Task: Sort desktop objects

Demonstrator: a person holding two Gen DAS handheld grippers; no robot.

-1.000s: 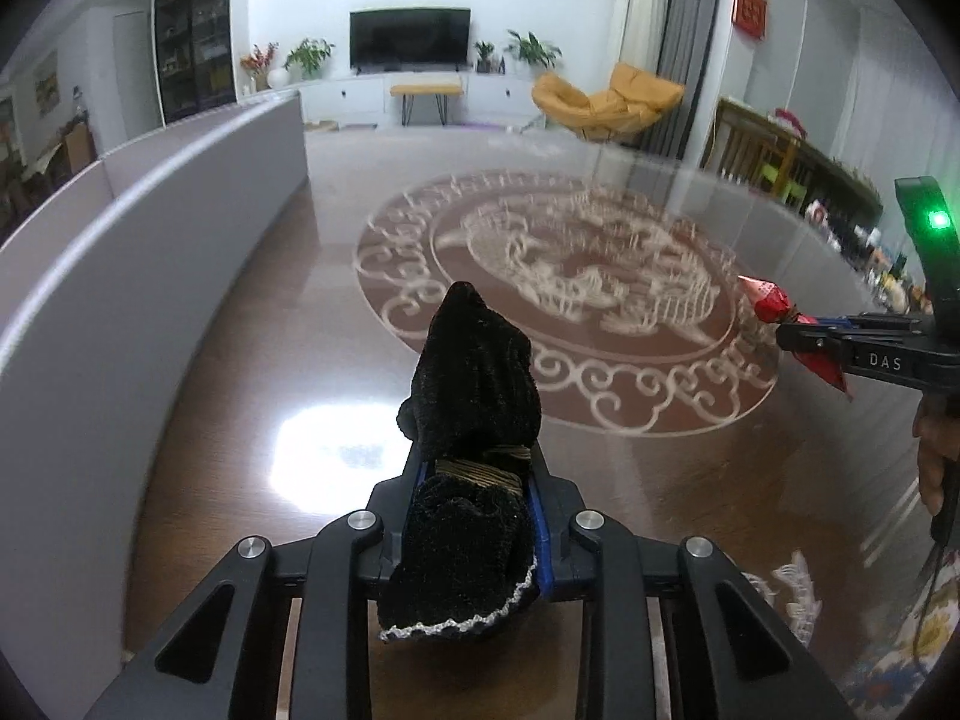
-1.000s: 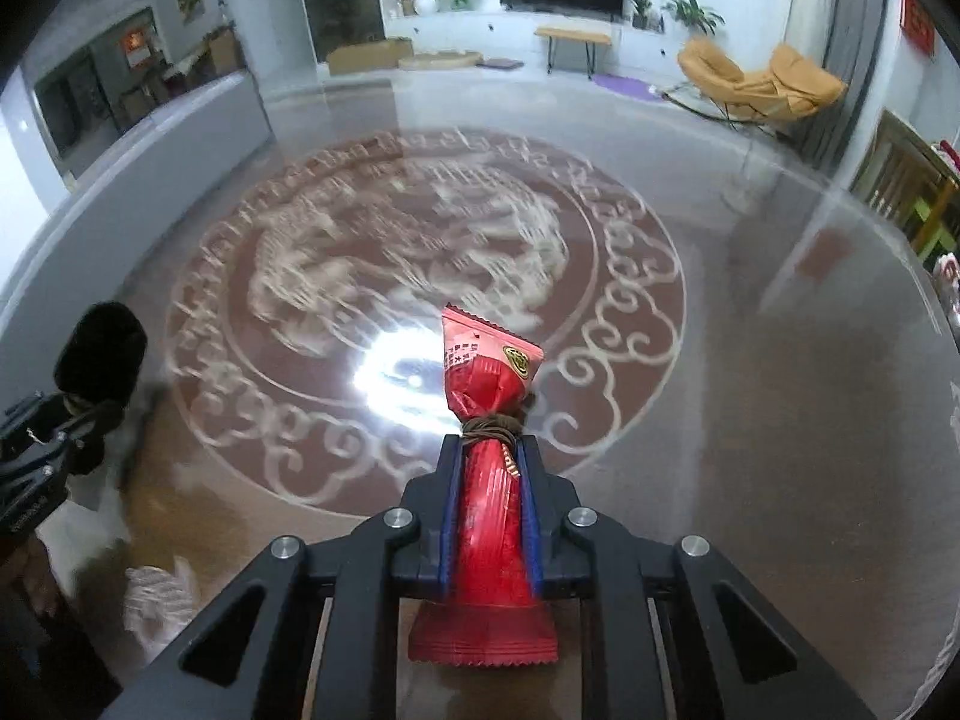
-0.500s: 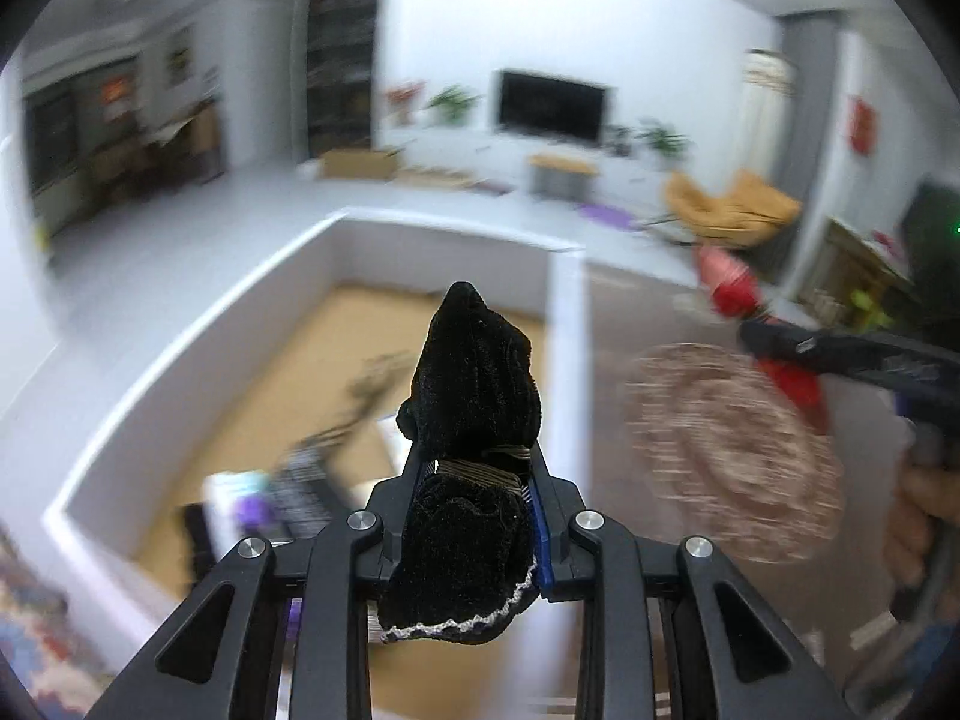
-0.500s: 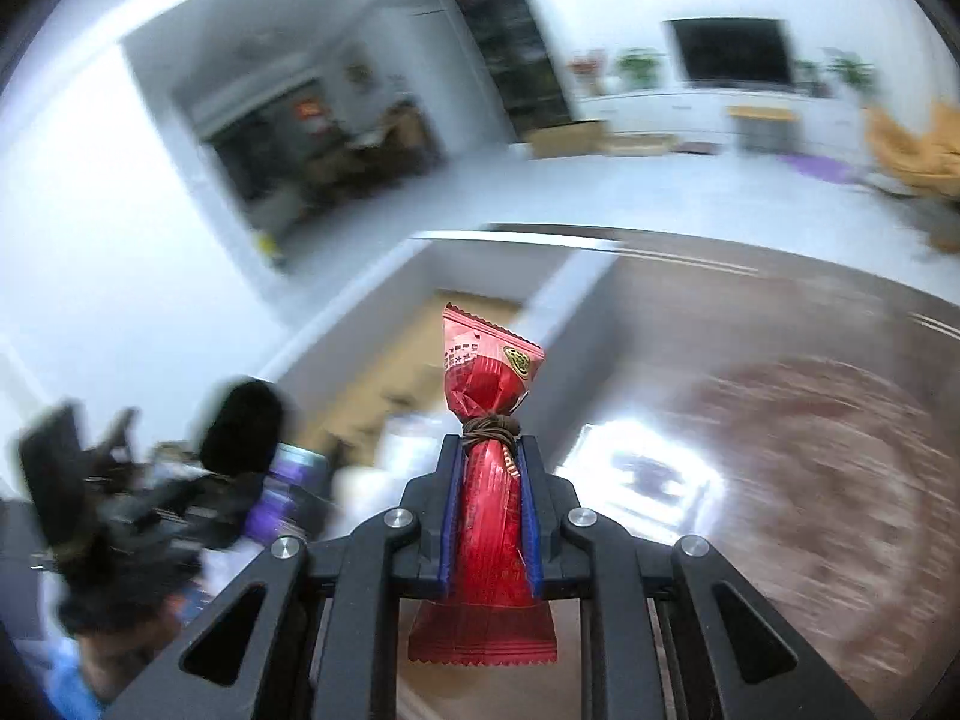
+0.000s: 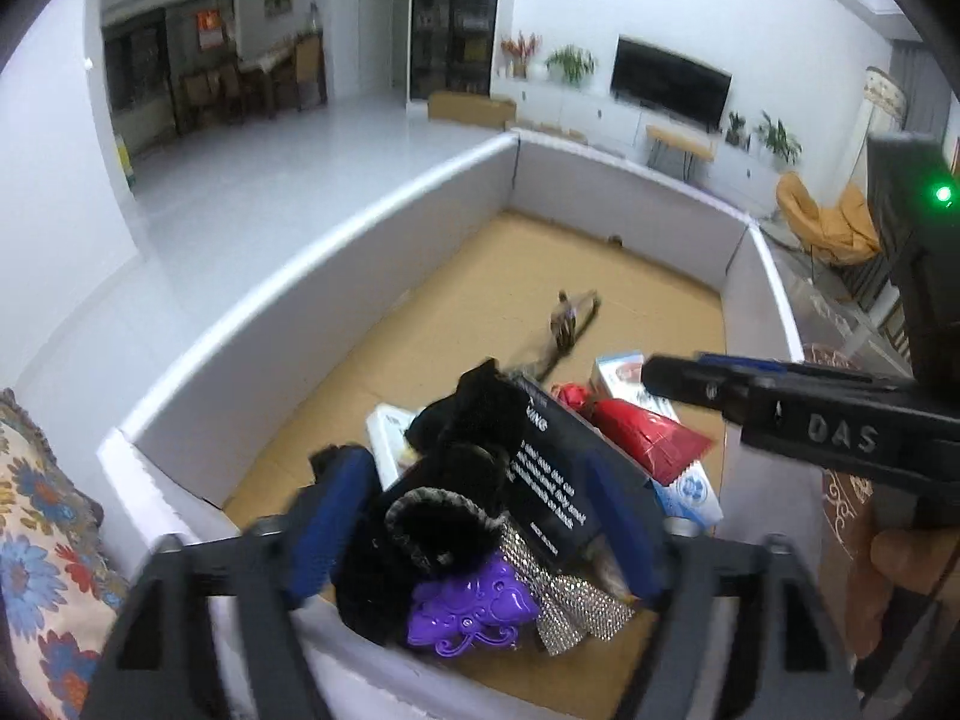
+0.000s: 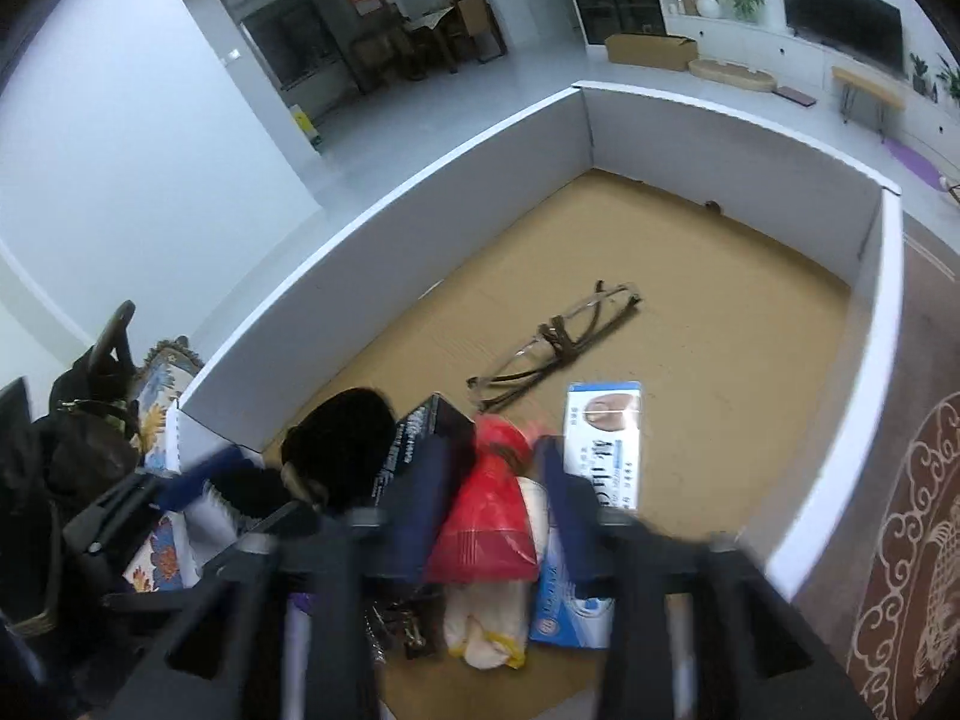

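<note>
Both grippers swung from table to white box (image 6: 864, 360), left gripper (image 5: 474, 516) and right gripper (image 6: 486, 492) now let go, one black pouch (image 5: 462, 438), one red candy (image 6: 489, 516), one pair of glasses (image 6: 558, 342), brown table at right.

A black pouch (image 5: 456, 438), a red packet (image 6: 489, 516) and a purple ornament (image 5: 471, 615) are lying in a white-walled, tan-floored box (image 6: 384, 276), beside a brown tabletop (image 6: 918, 540) showing pale scrollwork.

I am seeing a black television (image 5: 671, 81) hanging on the far white wall above a long white cabinet (image 5: 606, 114), with potted plants (image 5: 573, 63) standing on it. An orange lounge chair (image 5: 825, 222) is sitting at the right, and a cardboard carton (image 6: 651, 51) is lying on the pale floor.
</note>
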